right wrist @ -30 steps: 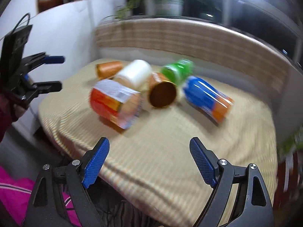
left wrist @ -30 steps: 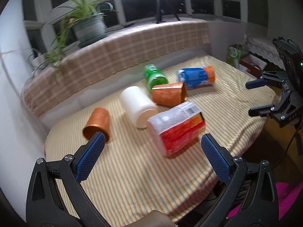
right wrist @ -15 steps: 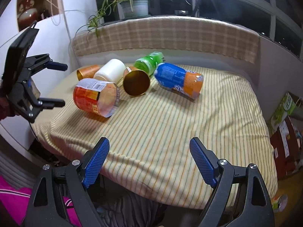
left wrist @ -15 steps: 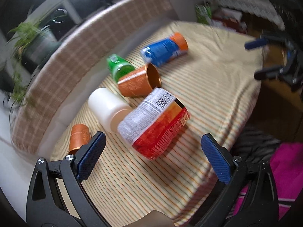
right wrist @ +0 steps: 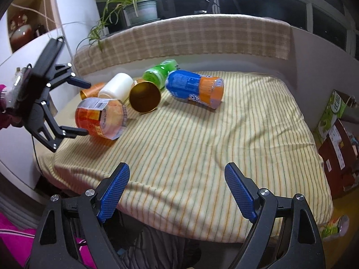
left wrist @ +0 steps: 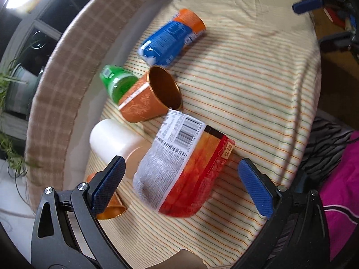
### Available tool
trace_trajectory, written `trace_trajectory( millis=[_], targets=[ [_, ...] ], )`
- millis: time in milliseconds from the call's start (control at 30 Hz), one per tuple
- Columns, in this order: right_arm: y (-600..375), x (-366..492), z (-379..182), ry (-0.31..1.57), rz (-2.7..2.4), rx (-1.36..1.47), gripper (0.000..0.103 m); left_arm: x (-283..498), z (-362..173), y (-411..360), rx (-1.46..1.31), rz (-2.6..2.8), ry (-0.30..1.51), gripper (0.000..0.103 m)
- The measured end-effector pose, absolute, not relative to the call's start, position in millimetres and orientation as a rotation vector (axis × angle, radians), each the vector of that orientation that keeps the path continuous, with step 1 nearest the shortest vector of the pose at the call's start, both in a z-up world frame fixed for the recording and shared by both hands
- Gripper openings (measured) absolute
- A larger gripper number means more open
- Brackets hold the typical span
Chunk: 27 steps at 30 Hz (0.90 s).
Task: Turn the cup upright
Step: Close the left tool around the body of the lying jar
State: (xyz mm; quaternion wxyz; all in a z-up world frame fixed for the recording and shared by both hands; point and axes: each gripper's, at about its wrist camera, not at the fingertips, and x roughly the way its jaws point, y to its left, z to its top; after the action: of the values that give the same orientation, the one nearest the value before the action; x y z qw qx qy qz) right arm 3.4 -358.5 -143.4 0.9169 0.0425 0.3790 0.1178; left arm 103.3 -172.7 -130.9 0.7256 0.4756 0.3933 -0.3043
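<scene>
Here, the orange cup lies on its side on the striped cloth, its gold mouth open toward the right gripper, whose jaws are spread and empty. A green bottle, blue-and-orange can, white container and noodle cup crowd around it. The left gripper, jaws released, hovers over the noodle cup.
</scene>
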Motion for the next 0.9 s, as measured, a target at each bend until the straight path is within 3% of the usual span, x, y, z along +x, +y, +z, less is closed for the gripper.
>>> trace_trajectory(
  millis=[500, 900],
  targets=[
    [-373, 2, -142, 0.771, 0.221, 0.132, 0.087, 117, -164, -184, 1.155, -0.660, 0.901, 0.098],
    [-378, 2, -140, 0.763, 0.218, 0.169, 0.087, 128, -161, -180, 1.093, -0.661, 0.899, 0.093]
  ],
)
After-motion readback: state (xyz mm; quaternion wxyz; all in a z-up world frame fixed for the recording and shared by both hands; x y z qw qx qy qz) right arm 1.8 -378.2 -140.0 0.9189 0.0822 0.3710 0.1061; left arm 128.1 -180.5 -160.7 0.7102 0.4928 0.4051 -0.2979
